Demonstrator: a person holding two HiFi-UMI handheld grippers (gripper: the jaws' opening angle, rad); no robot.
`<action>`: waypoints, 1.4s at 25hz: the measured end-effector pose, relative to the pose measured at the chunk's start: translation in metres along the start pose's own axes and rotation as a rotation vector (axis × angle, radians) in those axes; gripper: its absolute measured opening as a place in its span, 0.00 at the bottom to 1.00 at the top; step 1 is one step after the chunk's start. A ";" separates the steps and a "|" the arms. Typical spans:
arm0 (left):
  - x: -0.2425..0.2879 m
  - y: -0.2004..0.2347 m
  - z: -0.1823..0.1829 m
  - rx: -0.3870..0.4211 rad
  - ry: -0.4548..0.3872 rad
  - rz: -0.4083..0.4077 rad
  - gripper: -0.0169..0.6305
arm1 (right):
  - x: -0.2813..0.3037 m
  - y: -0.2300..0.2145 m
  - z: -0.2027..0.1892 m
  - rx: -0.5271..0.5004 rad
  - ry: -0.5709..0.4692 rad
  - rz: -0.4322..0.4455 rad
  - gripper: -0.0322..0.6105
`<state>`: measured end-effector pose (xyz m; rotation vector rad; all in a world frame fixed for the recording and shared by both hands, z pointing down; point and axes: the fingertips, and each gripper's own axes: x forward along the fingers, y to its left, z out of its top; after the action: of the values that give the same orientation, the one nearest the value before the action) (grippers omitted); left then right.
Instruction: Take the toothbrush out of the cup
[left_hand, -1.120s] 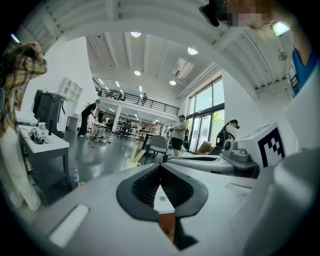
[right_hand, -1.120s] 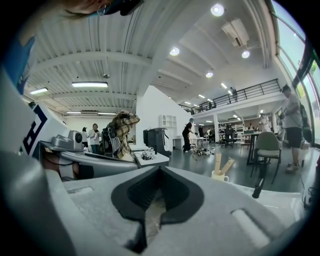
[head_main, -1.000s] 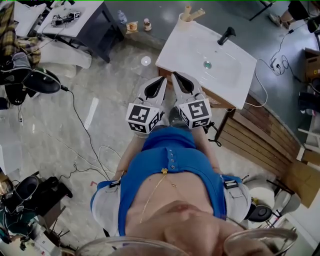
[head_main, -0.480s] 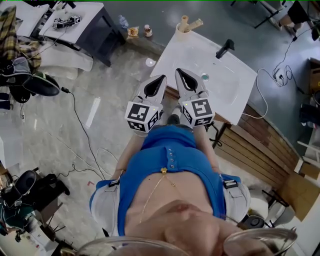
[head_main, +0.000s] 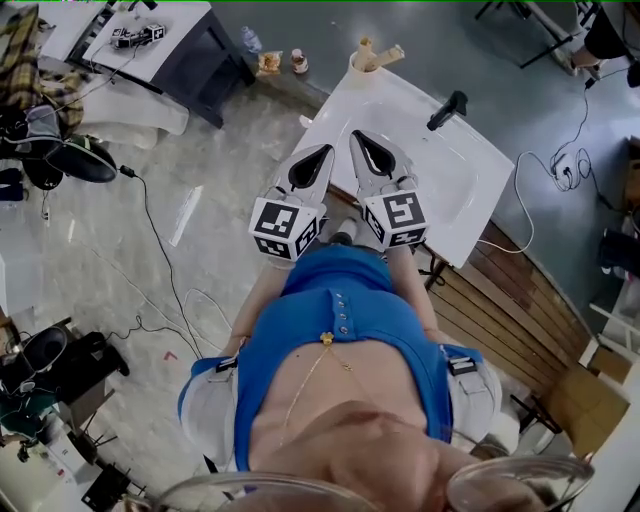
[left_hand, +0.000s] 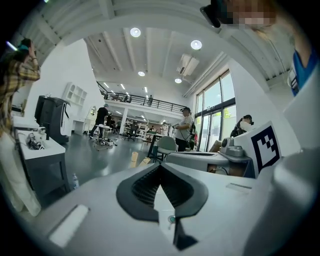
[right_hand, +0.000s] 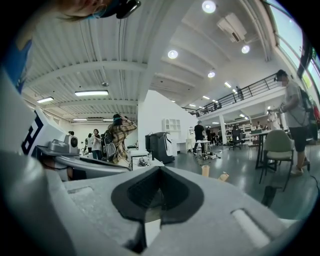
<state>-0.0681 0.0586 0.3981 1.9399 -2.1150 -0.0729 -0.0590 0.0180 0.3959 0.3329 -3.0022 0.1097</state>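
Head view: toothbrush (head_main: 390, 51) well beyond right tool (head_main: 354, 136).

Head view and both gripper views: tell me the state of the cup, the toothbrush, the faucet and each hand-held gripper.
Cup: upright on the sink counter's far corner.
Toothbrush: in the cup, handle leaning out over the rim, not yet taken.
Faucet: no running water visible.
Left hand-held gripper: jaws together, nothing between them.
Right hand-held gripper: jaws together, nothing between them.
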 end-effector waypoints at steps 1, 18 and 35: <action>0.002 0.000 0.000 0.000 0.002 0.000 0.03 | 0.001 -0.001 0.000 0.000 0.000 0.003 0.05; 0.067 0.041 0.018 0.026 0.043 -0.188 0.03 | 0.045 -0.046 0.005 0.010 0.012 -0.187 0.05; 0.146 0.097 0.028 0.054 0.126 -0.440 0.03 | 0.118 -0.088 0.002 0.037 0.039 -0.409 0.05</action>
<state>-0.1780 -0.0791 0.4164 2.3405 -1.5974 0.0214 -0.1543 -0.0933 0.4144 0.9242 -2.8253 0.1304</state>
